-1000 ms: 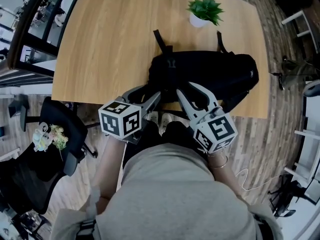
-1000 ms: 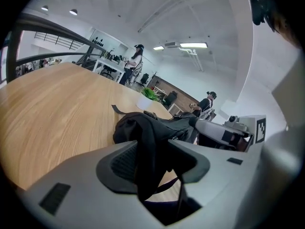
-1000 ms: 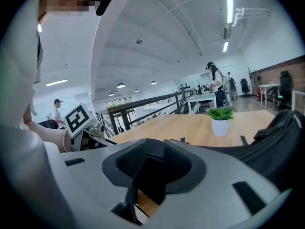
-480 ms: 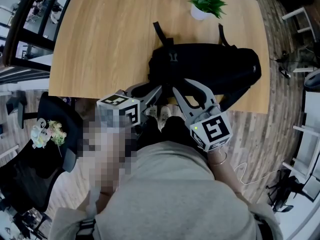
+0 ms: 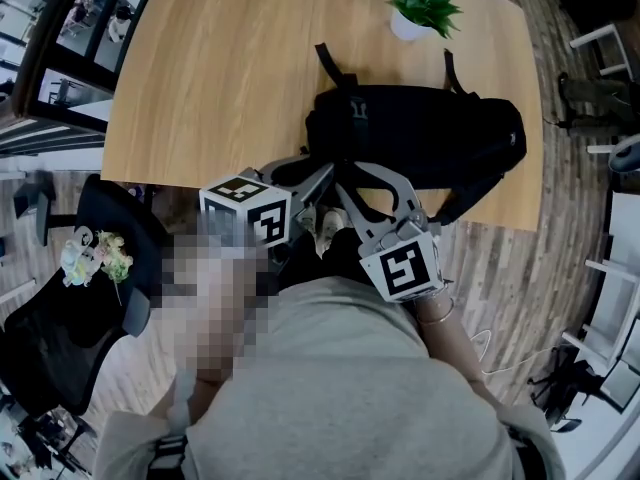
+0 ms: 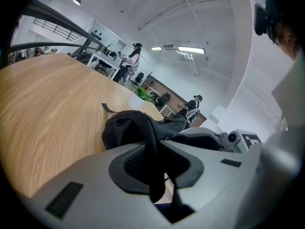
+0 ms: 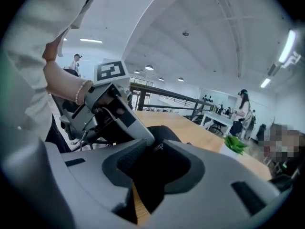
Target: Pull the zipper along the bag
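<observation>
Head view shows the black bag (image 5: 420,138) lying lengthwise on the wooden table (image 5: 220,78), close to the near edge and reaching toward the right edge, with two straps pointing to the far edge and another strap hanging over the near edge. Both tools meet at the bag's near left end. The right gripper (image 5: 348,180) comes in from below the near edge; in the right gripper view its jaws (image 7: 157,147) are drawn together at the tips on a small metal zipper pull (image 7: 157,146), with dark bag fabric filling the hollow behind them. The left gripper (image 5: 318,173) sits just beside it, and the left gripper view shows it (image 6: 155,144) pinched on a fold of the bag's black fabric that runs down between the pads, the bulk of the bag (image 6: 128,128) humped just beyond. Each tool appears in the other's camera, touching or nearly so. A potted plant (image 5: 425,8) in a white pot stands at the far edge, apart from the bag, toward the far right corner. Beyond the table's left edge, a black office chair (image 5: 110,268) stands on the plank floor.
</observation>
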Tool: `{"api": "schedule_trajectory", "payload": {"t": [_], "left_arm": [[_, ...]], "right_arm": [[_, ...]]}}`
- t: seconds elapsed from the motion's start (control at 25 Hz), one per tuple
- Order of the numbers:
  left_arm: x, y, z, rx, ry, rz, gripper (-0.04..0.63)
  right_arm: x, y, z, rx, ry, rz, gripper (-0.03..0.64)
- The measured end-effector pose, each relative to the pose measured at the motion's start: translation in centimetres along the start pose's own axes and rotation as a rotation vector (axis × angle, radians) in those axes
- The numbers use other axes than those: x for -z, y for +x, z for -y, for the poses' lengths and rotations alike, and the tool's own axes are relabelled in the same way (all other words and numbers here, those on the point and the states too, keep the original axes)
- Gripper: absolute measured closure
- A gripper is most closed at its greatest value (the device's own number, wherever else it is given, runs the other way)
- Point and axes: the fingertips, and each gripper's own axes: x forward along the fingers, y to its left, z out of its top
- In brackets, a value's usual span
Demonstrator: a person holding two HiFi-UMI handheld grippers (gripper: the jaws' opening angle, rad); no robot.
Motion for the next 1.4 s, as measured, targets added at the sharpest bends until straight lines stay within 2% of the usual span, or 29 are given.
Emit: {"api": "schedule_trajectory", "payload": {"t": [0.12,0.64,0.84,1.0,1.12,1.4], "left_arm": [[-0.2,-0.1,0.0,0.006,-0.001,-0.001,0.520],[-0.7,-0.1,-0.2,0.018,-0.025,0.005,0.520],[-0.6,-0.1,-0.3,0.023,-0.034,0.010,0.523],[-0.5,-0.2,-0.4,0.033,-0.040,0.016,0.526],[-0.4,-0.1,-0.2,0.041,-0.028,0.009,0.526],[-0.4,0.1,-0.2,0.046,0.002,-0.009,0.534]], "right_arm": [[0.1,0.1,0.0,0.025,-0.069,-0.003,0.512],[0.4,0.8,0.1,0.062,-0.187,-0.020,0.502],[0.8,1.4,0.4,0.023,-0.091,-0.009,0.487],[1.0,2.0,0.6,-0.059,0.057,0.023,0.472],[1.5,2.1,0.7,-0.103,0.145,0.007,0.469],[2.0,2.8,0.5,-0.127,0.194,-0.023,0.474]]}}
